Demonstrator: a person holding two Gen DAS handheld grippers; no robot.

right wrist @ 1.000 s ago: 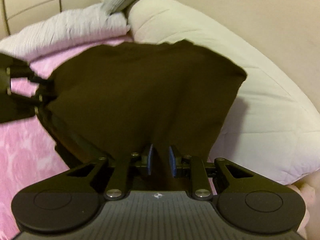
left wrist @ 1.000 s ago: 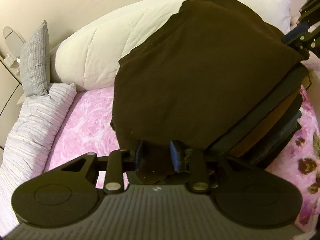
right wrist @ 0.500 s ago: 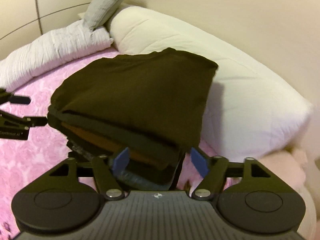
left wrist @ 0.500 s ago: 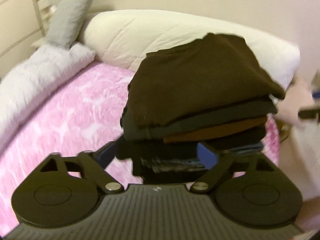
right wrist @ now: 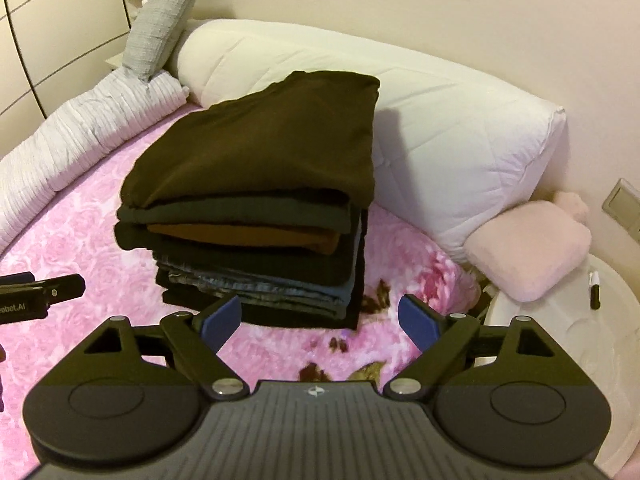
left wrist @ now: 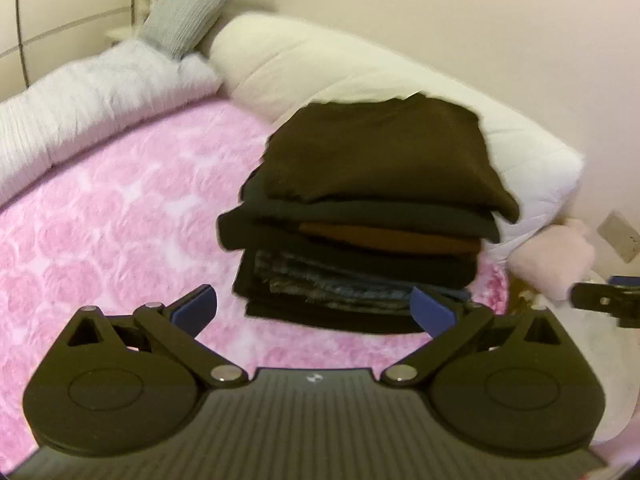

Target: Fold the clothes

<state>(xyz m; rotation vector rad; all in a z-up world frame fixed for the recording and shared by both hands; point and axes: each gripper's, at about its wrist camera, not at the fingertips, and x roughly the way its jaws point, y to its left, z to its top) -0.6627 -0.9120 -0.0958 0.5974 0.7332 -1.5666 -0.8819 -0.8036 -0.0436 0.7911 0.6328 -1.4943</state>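
Both of your grippers stand spread wide with nothing between the blue pads: the left gripper [left wrist: 314, 308] and the right gripper [right wrist: 320, 316] each face the stack of folded clothes [right wrist: 256, 216] from a little way back, touching none of it. Straight ahead of your right tool the dark brown garment [right wrist: 272, 140] lies folded flat on top of that stack, its far right corner drooping over the side; under it sit a charcoal layer, a rust-brown garment [right wrist: 248, 236], more dark layers and folded denim [right wrist: 272, 284]. The stack rests on the pink rose-patterned blanket [left wrist: 112, 208], with the white duvet roll [right wrist: 460, 128] beyond it. Judging by this, the top piece already lies as the task wants it, and the stacking step looks complete. No loose garment shows in either view, so whether more folding remains cannot be told; if you reach for another piece, look for it outside these views.
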